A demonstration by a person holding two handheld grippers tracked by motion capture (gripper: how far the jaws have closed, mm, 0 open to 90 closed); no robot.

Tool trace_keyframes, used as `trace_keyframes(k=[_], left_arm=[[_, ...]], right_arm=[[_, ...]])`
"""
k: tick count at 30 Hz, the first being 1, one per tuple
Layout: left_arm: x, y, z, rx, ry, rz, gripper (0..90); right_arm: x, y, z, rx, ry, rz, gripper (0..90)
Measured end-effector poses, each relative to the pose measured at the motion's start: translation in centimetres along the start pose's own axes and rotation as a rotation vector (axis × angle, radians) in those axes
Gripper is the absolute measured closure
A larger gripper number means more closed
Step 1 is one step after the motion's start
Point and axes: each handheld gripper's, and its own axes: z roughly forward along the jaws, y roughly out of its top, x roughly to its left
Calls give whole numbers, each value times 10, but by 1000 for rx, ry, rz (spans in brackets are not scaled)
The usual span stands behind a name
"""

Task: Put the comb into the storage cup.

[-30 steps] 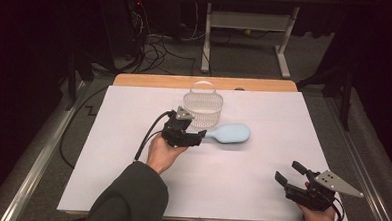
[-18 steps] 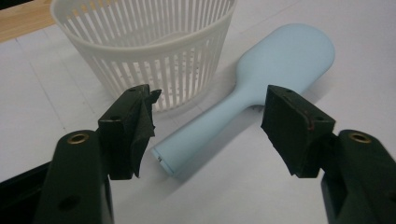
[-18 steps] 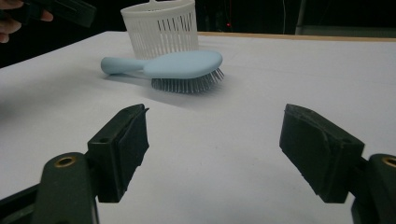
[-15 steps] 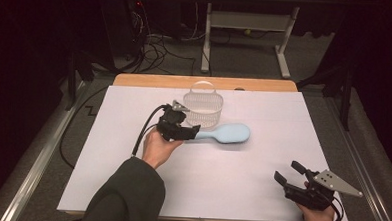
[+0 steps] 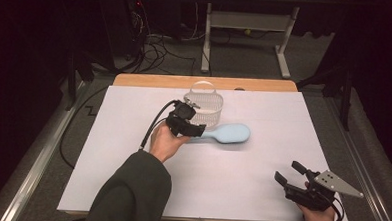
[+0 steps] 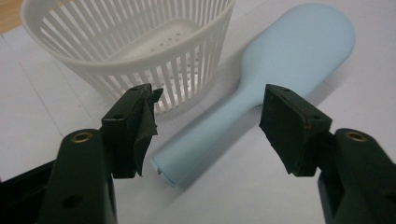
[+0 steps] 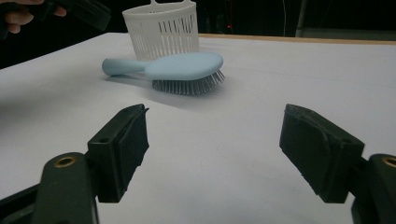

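Observation:
A light blue hairbrush (image 5: 229, 133) lies bristles down on the white table cover (image 5: 260, 203), its handle pointing left. My left gripper (image 5: 197, 129) is at the handle's end, open. In the left gripper view the handle (image 6: 205, 135) runs between and below the two open jaws of the left gripper (image 6: 210, 126), which do not touch it. A white slatted basket (image 5: 204, 106) stands just behind the brush, seen close at the upper left as the basket (image 6: 140, 51). My right gripper (image 5: 289, 173) rests open near the front right corner. The right gripper (image 7: 215, 149) faces the hairbrush (image 7: 182, 65) and the basket (image 7: 161, 30) from afar.
A wooden table edge (image 5: 150, 81) shows behind the white cover. Cables and a desk frame (image 5: 247, 37) are on the floor beyond. The left gripper's cable (image 5: 150, 128) loops back along the sleeve. The other hand (image 7: 18, 14) shows at the top left of the right gripper view.
My left gripper has drawn back to the left off the brush handle, so more of the handle shows. The brush stays put. The right gripper has not moved.

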Motion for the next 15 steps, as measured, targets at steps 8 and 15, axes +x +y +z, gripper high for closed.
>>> trace_keyframes(k=[8,15], left_arm=[[3,-1,14,58,-7,0,366],[4,-3,27,113,-11,3,378]], right_arm=[[0,0,1,5,5,-2,244],[0,0,1,4,3,-2,244]])
